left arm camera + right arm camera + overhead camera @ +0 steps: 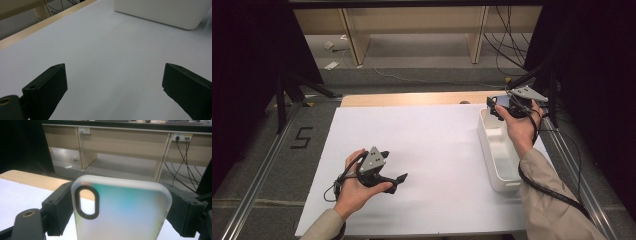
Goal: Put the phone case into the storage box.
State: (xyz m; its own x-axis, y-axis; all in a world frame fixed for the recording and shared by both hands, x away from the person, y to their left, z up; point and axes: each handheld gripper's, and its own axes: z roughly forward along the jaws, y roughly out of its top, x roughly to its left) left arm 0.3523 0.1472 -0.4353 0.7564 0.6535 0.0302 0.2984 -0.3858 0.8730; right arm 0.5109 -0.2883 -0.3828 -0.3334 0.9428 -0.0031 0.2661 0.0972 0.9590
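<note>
Phone case point(122, 212): frosted, translucent, w/ rounded corners and a black-rimmed oval camera cutout near its upper left corner. Faint green-blue tint across its back. Pose: upright, back toward the right gripper view's camera, its two long edges clamped, held over the far end of the white bin point(499, 150).

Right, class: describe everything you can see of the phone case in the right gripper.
The phone case looks like frosted, translucent plastic with rounded corners and a pale iridescent tint of green, blue and pink. A black-rimmed oval camera cutout sits near one top corner. It stands upright, clamped across its width by the right gripper, whose black jaws press on both side edges. In the high view, that gripper is held over the far end of the white bin. Its lower part is out of frame.
</note>
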